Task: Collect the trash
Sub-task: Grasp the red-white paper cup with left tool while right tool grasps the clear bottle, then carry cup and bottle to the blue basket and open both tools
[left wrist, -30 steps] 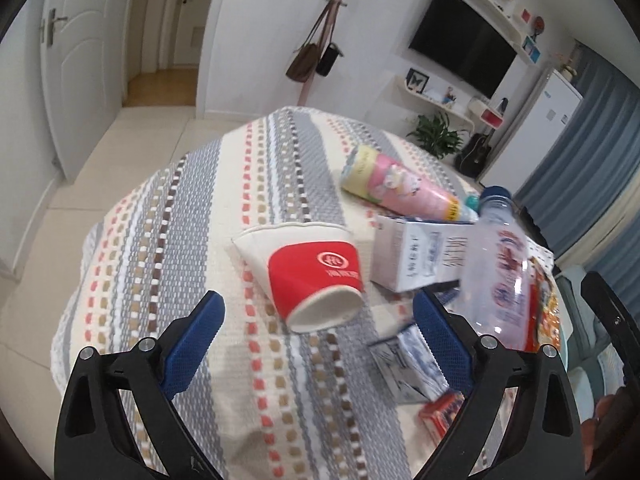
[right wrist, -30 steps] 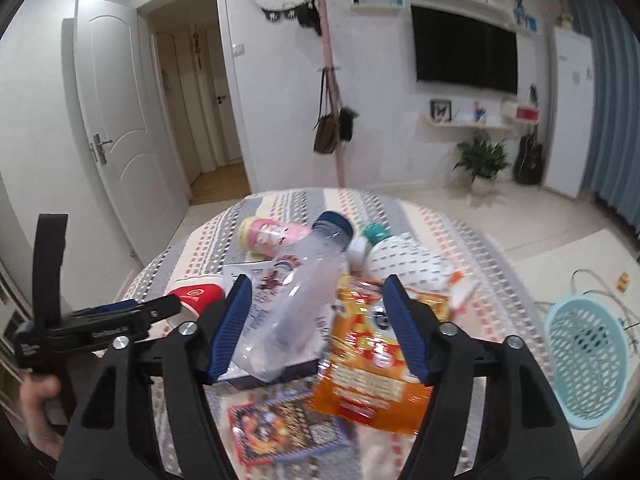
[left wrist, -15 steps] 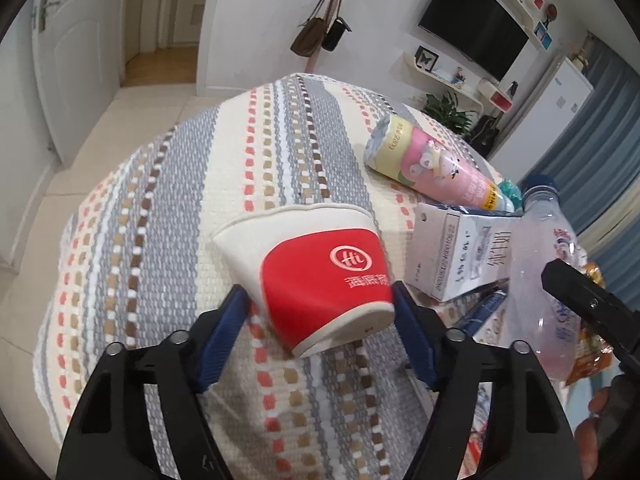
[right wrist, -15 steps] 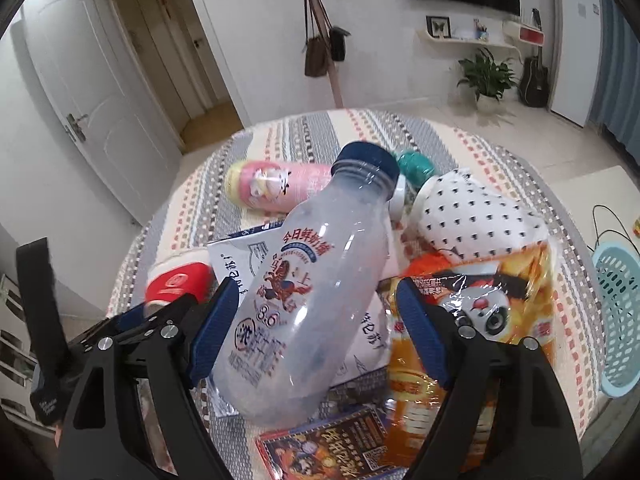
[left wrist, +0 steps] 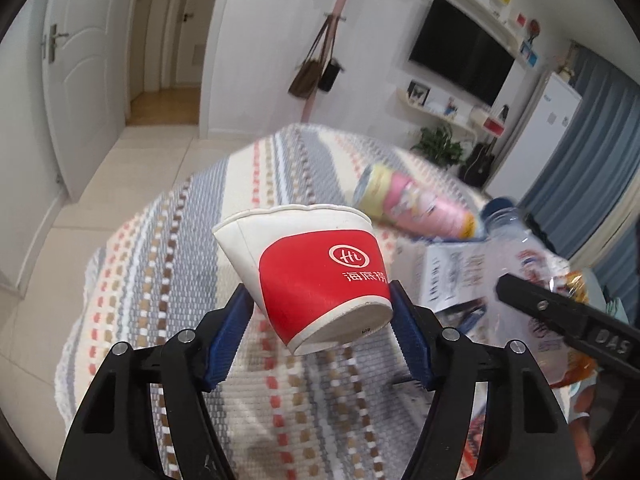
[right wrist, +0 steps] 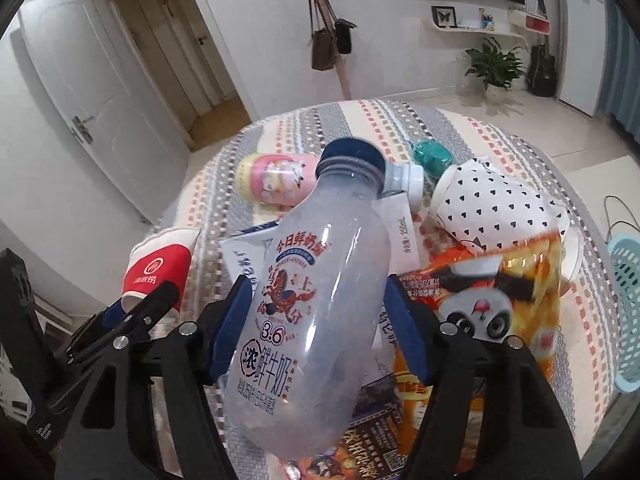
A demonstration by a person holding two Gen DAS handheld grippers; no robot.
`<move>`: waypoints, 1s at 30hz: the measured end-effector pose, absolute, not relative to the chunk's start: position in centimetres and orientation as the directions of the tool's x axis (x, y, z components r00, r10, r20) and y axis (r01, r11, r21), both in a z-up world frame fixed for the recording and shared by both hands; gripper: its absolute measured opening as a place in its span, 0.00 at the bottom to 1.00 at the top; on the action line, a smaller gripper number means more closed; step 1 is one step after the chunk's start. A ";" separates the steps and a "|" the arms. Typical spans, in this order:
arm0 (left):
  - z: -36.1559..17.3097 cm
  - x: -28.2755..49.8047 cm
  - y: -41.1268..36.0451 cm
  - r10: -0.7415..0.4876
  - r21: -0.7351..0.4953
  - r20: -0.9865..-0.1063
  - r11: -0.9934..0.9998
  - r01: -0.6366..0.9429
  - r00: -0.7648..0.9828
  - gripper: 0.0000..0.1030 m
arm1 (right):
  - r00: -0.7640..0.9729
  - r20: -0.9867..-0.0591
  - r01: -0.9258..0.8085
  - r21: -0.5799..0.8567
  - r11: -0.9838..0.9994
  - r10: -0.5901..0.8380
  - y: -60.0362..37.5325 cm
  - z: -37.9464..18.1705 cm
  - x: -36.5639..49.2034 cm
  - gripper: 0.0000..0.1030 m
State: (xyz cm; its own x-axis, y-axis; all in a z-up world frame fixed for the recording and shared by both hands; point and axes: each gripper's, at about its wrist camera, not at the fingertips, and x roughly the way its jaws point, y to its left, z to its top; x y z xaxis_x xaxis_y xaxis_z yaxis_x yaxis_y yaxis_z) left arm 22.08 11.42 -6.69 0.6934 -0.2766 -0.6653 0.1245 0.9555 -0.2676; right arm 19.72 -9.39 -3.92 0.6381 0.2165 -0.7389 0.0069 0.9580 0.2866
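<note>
My left gripper (left wrist: 320,320) is shut on a red and white paper cup (left wrist: 312,272), held lifted above the striped tablecloth (left wrist: 180,272); the cup also shows in the right wrist view (right wrist: 158,266). My right gripper (right wrist: 318,316) is shut on a clear plastic milk bottle (right wrist: 320,280) with a blue cap, held raised over the trash pile. On the table lie a pink can (right wrist: 272,176), a white milk carton (right wrist: 244,256), a polka-dot cup (right wrist: 496,208), an orange snack bag (right wrist: 492,300) and a dark wrapper (right wrist: 368,452).
A light blue basket (right wrist: 626,312) stands on the floor to the right of the table. A coat stand with bags (right wrist: 328,44), a white door (right wrist: 100,112) and a potted plant (right wrist: 494,66) are behind the table.
My left gripper closed on the red cup and lifted it off the cloth. My right gripper closed on the milk bottle and raised it.
</note>
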 end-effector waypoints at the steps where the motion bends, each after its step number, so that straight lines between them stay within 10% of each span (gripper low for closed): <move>1: -6.2 21.7 11.2 -0.275 -0.264 -0.655 0.956 0.127 0.704 0.64 | 0.646 -0.731 0.001 0.289 0.957 0.220 -9.5 -3.6 19.6 0.60; 9: -2.0 19.0 9.8 -0.298 -0.256 -0.567 0.950 0.179 0.768 0.64 | 0.708 -0.657 -0.060 0.307 0.950 0.258 -10.0 -0.6 17.9 0.45; 30: 4.0 15.8 2.0 -0.359 -0.181 -0.476 0.933 0.310 0.803 0.64 | 0.817 -0.536 -0.043 0.309 0.950 0.212 -17.0 3.2 13.0 0.44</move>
State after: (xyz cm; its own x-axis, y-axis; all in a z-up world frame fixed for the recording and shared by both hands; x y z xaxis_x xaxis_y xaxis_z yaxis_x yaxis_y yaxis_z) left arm 15.77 2.03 3.97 0.8030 -0.3592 -0.4757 0.3100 0.9333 -0.1814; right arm 13.03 -17.04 3.21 0.8172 0.2118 -0.5360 -0.0433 0.9500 0.3093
